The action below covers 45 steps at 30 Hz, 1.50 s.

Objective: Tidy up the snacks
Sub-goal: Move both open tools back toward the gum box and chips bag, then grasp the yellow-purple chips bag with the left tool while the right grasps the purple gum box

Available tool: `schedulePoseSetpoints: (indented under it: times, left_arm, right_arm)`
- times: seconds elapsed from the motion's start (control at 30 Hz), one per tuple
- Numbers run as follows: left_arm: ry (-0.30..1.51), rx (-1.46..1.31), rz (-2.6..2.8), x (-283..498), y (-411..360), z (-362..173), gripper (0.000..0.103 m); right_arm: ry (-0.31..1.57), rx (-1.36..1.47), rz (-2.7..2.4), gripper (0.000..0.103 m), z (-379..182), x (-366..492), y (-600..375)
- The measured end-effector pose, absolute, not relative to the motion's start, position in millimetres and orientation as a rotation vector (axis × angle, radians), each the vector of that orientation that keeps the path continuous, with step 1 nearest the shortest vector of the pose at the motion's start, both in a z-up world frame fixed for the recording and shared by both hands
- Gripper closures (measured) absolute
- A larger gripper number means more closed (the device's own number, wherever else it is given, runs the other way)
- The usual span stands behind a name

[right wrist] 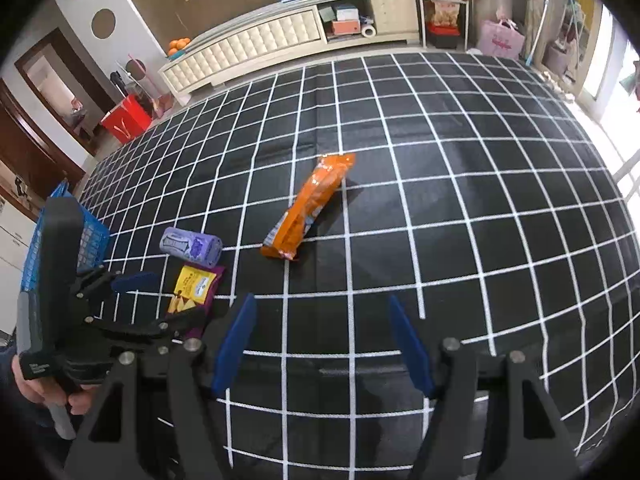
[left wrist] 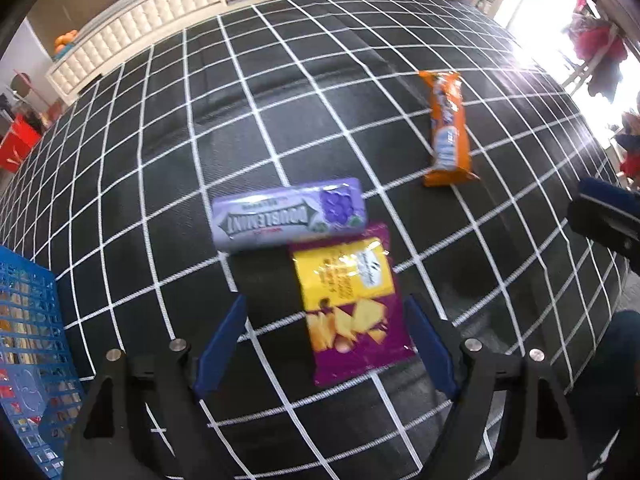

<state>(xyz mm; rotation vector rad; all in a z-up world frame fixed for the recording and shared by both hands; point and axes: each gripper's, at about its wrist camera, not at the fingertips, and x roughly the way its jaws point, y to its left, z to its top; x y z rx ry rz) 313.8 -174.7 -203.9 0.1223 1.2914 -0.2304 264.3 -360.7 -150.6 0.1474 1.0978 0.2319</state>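
left tool (left wrist: 326,344) wide open over chip packet (left wrist: 352,308) | right tool (right wrist: 322,344) open, empty

A black cloth (right wrist: 460,208) with a white grid carried an orange packet (right wrist: 308,208), a lilac gum pack (left wrist: 288,216) and a purple-and-yellow cracker bag (left wrist: 352,304). The basket (left wrist: 28,340) was blue, and both grippers wore blue fingers (right wrist: 236,344).

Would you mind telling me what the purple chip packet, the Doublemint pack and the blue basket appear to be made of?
Purple chip packet: thin glossy plastic film, by its glare and wrinkles.
Doublemint pack: smooth, slightly shiny wrapper over a firm rounded shape; foil or plastic, hard to tell.
Blue basket: rigid moulded plastic, by its uniform lattice walls.
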Motion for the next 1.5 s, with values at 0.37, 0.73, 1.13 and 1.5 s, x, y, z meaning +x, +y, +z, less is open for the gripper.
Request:
schedulePoseSetpoints:
  times: [0.37,0.73,1.13,1.5]
  left_arm:
    - [1.288,0.174,-0.248,309.2,-193.0,-212.4,0.046]
    - [1.224,0.001,-0.252,289.7,-159.6,-182.4,0.056]
    - [1.046,-0.028,-0.088,266.6,-103.3,-117.7,0.056]
    - [1.034,-0.089,0.003,246.4,-59.2,-133.2,0.056]
  right_arm:
    - [1.112,0.149,0.215,0.03,-152.0,262.4,-362.7]
    - [1.11,0.143,0.196,0.03,-140.0,264.6,-354.5]
    - [1.056,-0.101,0.389,0.03,-125.6,282.3,-275.9]
    - [1.028,-0.339,0.568,0.015,-147.7,293.9,-207.4]
